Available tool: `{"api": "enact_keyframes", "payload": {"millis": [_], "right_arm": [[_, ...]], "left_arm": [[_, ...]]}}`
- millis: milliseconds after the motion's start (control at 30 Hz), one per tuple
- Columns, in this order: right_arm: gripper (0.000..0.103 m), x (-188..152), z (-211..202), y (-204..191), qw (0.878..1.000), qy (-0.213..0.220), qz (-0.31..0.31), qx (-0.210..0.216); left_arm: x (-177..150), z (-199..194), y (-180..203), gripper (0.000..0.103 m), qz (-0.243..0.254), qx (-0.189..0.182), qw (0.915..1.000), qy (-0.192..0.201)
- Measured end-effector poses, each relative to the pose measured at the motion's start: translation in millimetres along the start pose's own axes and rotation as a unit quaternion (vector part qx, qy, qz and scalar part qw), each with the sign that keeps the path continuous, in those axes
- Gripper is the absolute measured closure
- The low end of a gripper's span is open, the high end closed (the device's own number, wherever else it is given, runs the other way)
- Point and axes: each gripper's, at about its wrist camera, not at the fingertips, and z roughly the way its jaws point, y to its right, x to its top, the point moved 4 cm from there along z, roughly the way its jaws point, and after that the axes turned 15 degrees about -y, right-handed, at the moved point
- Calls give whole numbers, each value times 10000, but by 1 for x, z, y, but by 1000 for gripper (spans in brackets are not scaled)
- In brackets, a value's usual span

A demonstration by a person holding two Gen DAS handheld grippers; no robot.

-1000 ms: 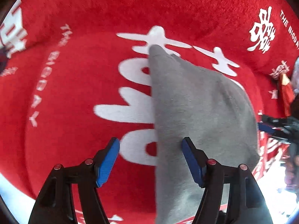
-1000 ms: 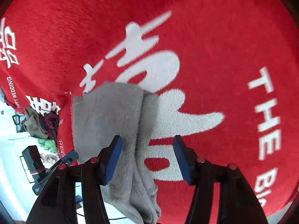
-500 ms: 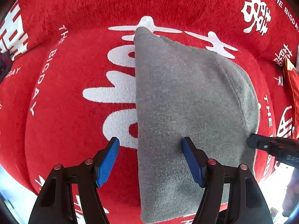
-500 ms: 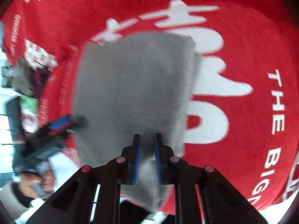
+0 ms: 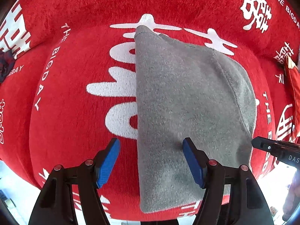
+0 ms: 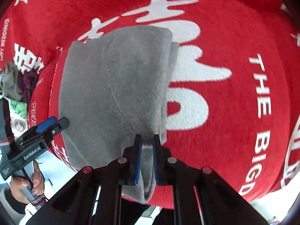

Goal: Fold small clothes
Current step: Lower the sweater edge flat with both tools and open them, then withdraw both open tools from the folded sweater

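From the left wrist, the left claw (image 5: pixel 150 161) stands wide open with nothing between its blue pads. It straddles the left edge of the grey garment (image 5: pixel 187 108), one pad over the red cloth (image 5: pixel 65 112) and the other over the grey fabric; whether it touches is unclear. That placing suits either pinning the fold line or taking that edge next. The garment lies partly folded over the big white characters (image 5: pixel 116 86) printed on the red cloth, its far corner reaching the topmost stroke. To the garment's right, the tip of the right claw reaches its edge.

From the right wrist, the right claw (image 6: pixel 146 150) is closed on the garment's near edge, a bunch of grey fabric pinched between its pads and hanging below. Holding that edge lets the layer be carried across for a fold. Left of the garment, the left claw hovers open at its border, with other clothes (image 6: pixel 16 82) piled beyond.
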Motion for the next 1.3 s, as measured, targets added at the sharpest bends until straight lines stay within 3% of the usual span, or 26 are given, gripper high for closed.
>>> {"api": "enact_keyframes", "payload": {"millis": [200,267,533,733,867,1133,1167,1200,1233,1300], "right_arm": [[93,-13,5,-3,9993,-317,161,-150],[87,-19,1,-5,9991,-318,209,-165],[87,-35,-14,-23,9988,-368,284,-128],[80,-36,-22,-31,9988,-341,337,-108],[72,-34,-19,-34,9981,-428,354,-255],[51,-41,-33,-40,9981,-430,345,-286],[48,-42,-37,-42,9982,-406,321,-294],[47,-43,-40,-45,9984,-383,304,-293],[42,-43,-42,-47,9985,-365,294,-288],[35,-44,-51,-52,9989,-298,264,-261]], "left_arm": [[-10,-9,1,33,-17,27,9999,-164],[-15,-13,2,33,-3,87,9997,-225],[-32,-30,5,32,121,132,9987,-479],[-38,-37,11,32,233,205,9981,-538],[-38,-35,10,33,169,139,9973,-696],[-41,-59,15,32,257,54,9979,-587],[-41,-63,15,30,253,32,9983,-532],[-41,-67,15,12,253,26,9985,-487],[-41,-71,16,2,249,19,9987,-438],[-40,-82,17,0,274,76,9992,-294]]}}
